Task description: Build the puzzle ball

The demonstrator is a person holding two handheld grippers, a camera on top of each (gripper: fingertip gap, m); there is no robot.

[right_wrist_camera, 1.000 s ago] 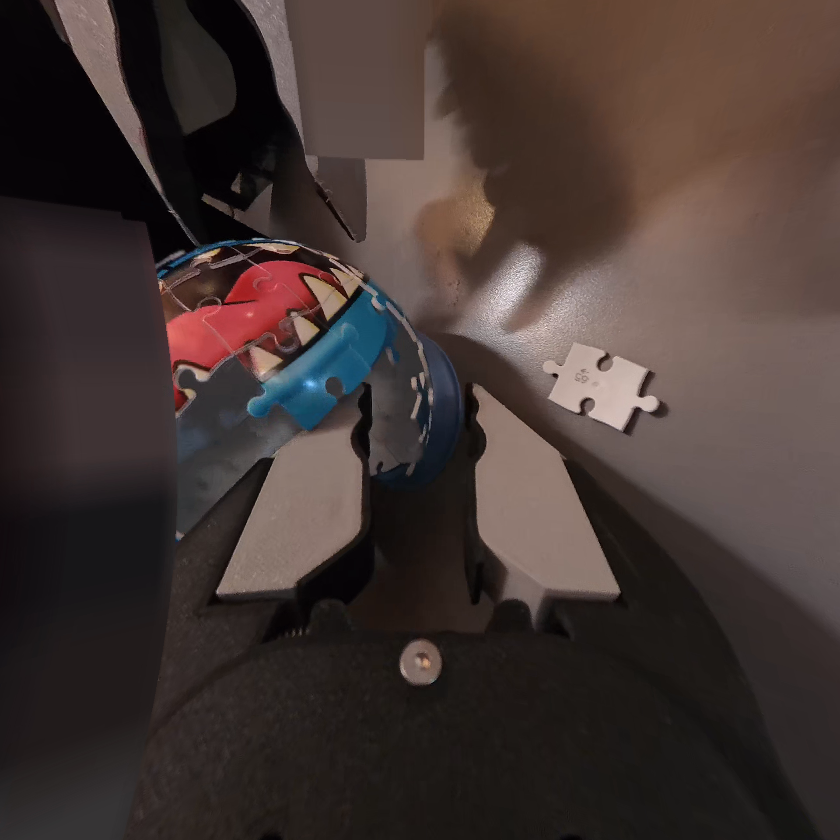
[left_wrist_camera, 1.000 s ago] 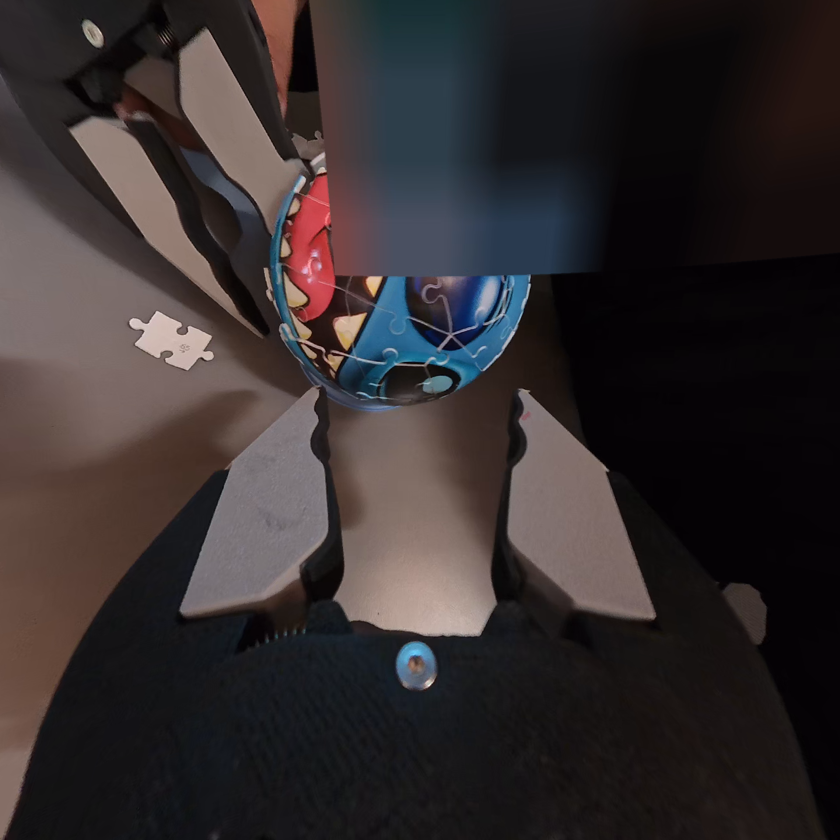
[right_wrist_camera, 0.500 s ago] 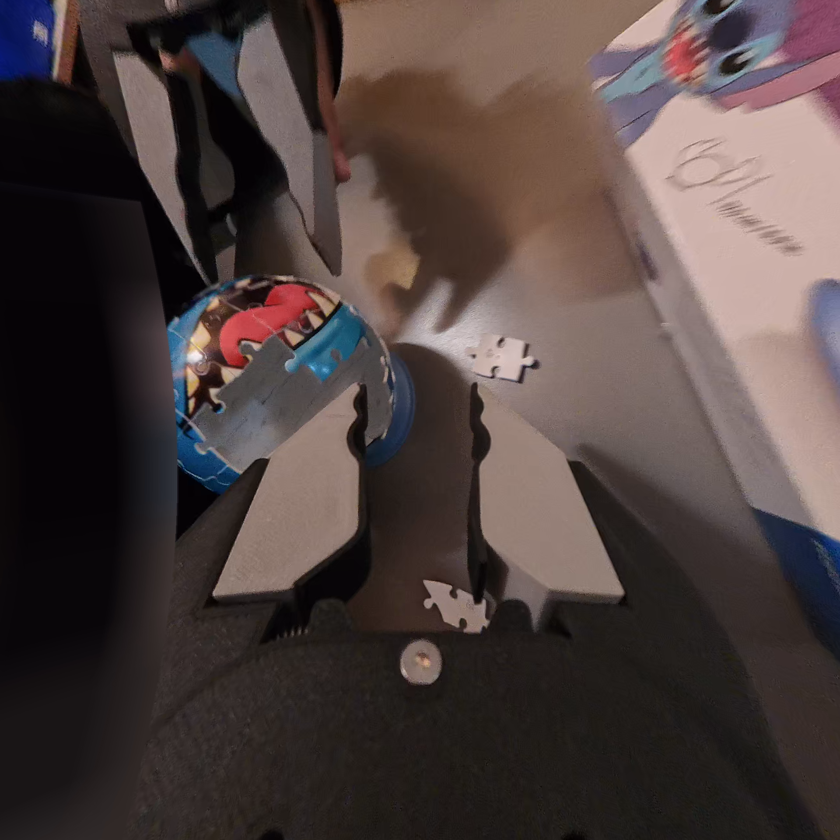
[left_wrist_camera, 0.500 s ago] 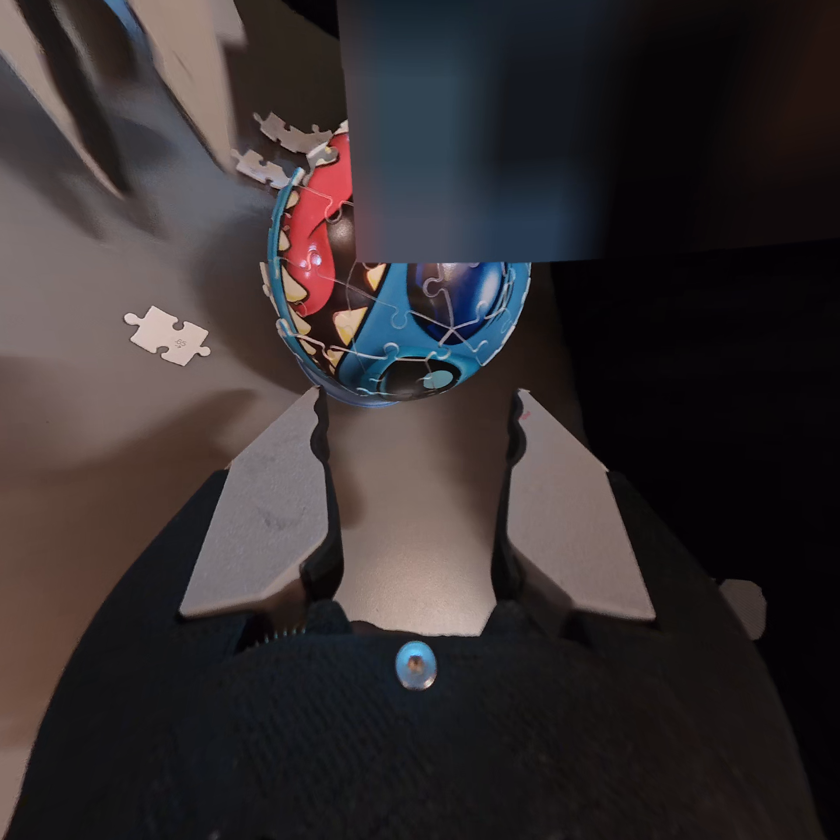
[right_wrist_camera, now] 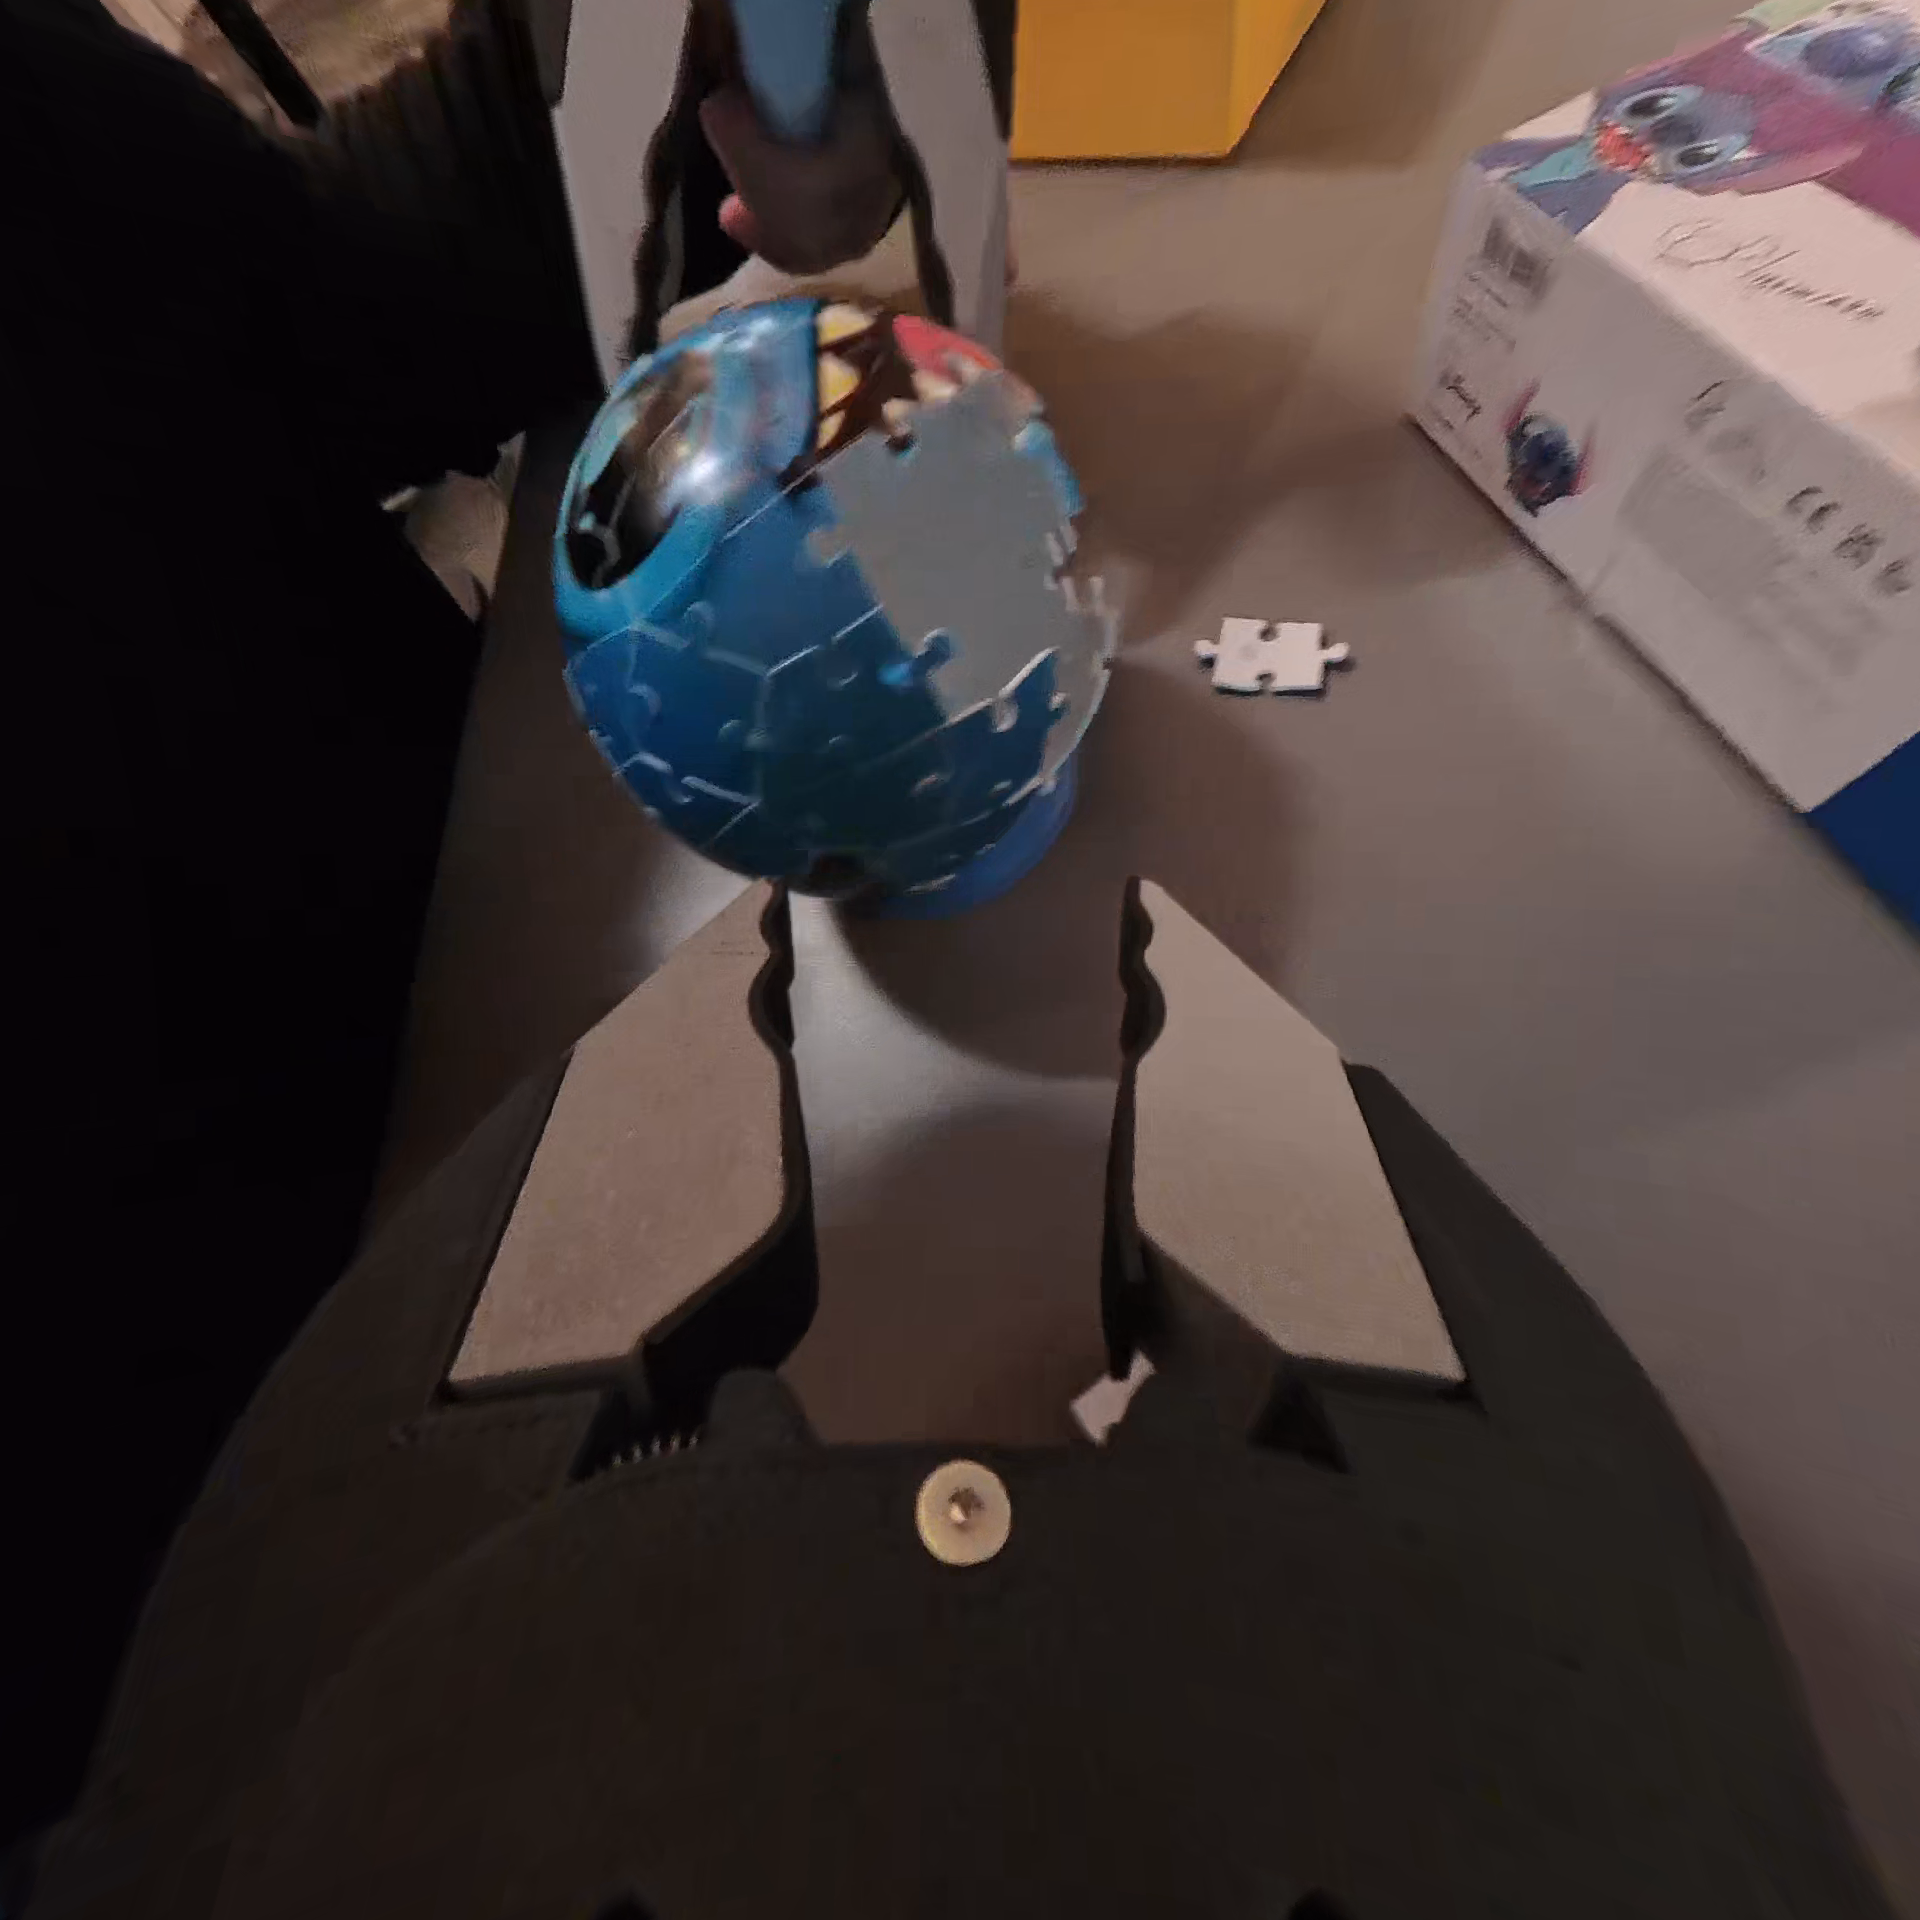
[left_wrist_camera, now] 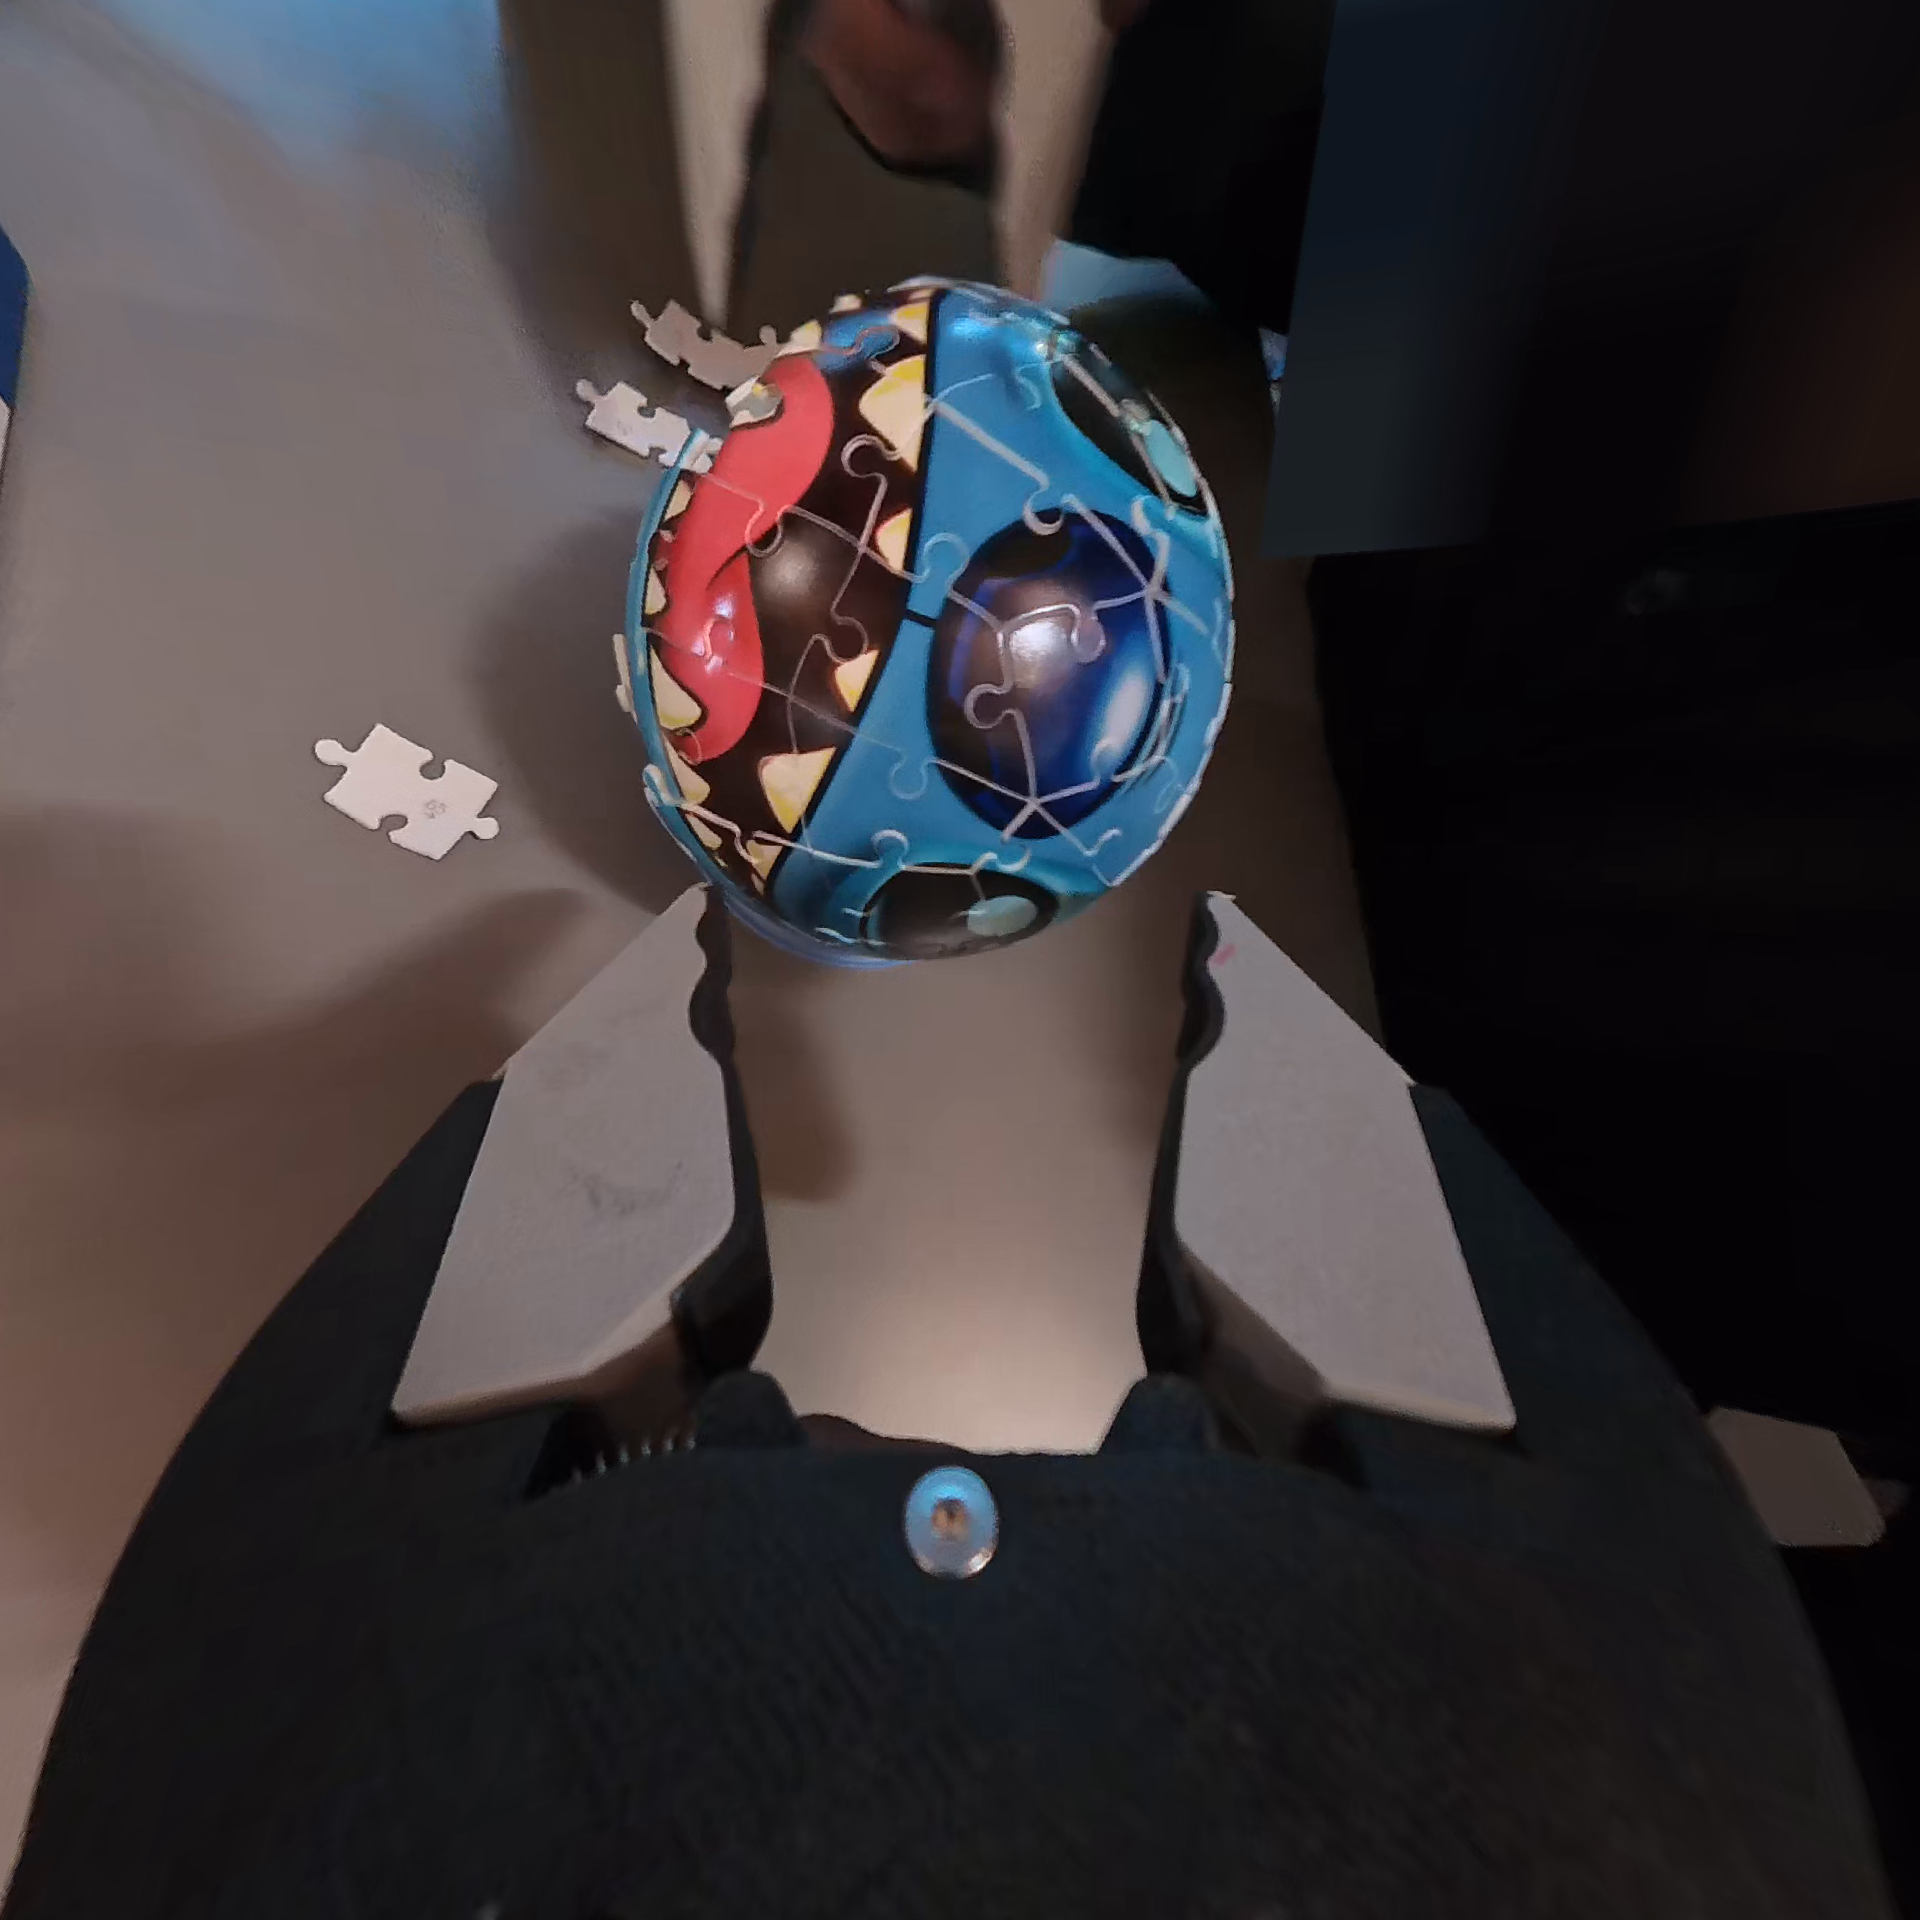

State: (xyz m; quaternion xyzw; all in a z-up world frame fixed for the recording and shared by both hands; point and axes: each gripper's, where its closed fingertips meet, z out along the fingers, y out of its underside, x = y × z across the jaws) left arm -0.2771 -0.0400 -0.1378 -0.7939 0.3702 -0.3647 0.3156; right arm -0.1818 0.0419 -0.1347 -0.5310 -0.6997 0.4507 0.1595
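Between both pairs of open, empty tongs, left (left_wrist_camera: 956, 914) and right (right_wrist_camera: 951, 904), the glossy blue-and-red plastic puzzle ball (right_wrist_camera: 831, 603) rests on the grey worktop (right_wrist_camera: 1455, 935), since the right tongs have let go and backed off, presumably to fetch the white loose piece (right_wrist_camera: 1273, 655) at 2 o'clock.

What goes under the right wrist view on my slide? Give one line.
Open right gripper faces the part-built blue puzzle ball on its blue stand, one loose white puzzle piece lying beyond on the grey table.

Glossy plastic puzzle ball (left_wrist_camera: 935, 623) on matt table (left_wrist_camera: 260, 468).
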